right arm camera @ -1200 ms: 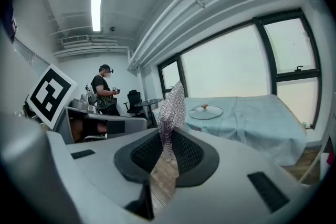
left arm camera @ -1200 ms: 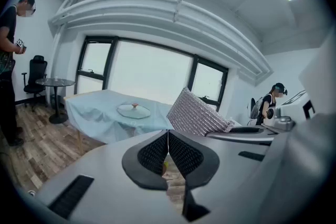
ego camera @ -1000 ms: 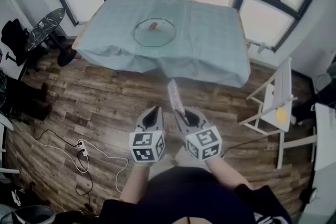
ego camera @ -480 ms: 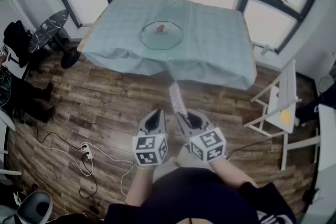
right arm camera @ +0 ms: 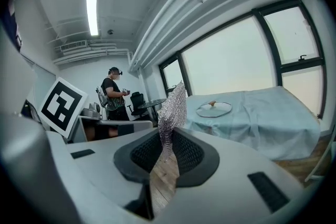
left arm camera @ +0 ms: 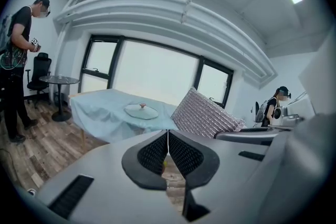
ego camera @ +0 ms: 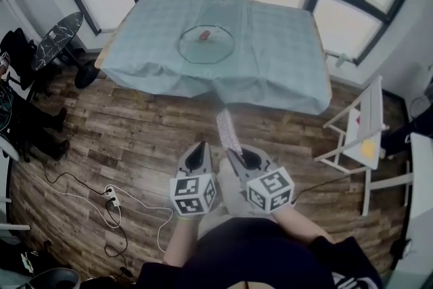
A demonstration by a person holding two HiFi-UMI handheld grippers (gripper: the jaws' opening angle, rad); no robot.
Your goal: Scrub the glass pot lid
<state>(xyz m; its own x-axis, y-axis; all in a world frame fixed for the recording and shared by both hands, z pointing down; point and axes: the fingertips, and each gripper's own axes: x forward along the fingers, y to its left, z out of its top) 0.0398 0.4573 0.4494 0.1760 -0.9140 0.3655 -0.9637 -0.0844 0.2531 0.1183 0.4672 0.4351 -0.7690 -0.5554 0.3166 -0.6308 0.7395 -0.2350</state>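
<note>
You stand on a wooden floor (ego camera: 128, 145), well back from the desk (ego camera: 277, 37), which is draped in a pale blue cloth (ego camera: 270, 93) that hangs over its near edge. The glass pot lid (ego camera: 206, 45) lies flat on that cloth, on the desk's left half as the head view shows it, well apart from both of your tools. Your left gripper (ego camera: 200, 151) is held low in front of you, just beside the right one; its jaws are pressed together with nothing between them. Your right gripper (ego camera: 237, 158) has its jaws clamped on the lower end of a chainmail scrubber (ego camera: 227, 128), a strip of silvery mesh that stands up out of the jaws and leans towards the desk. Smallest of all, the lid's reddish knob (ego camera: 203, 35) sits at its middle, facing up
</note>
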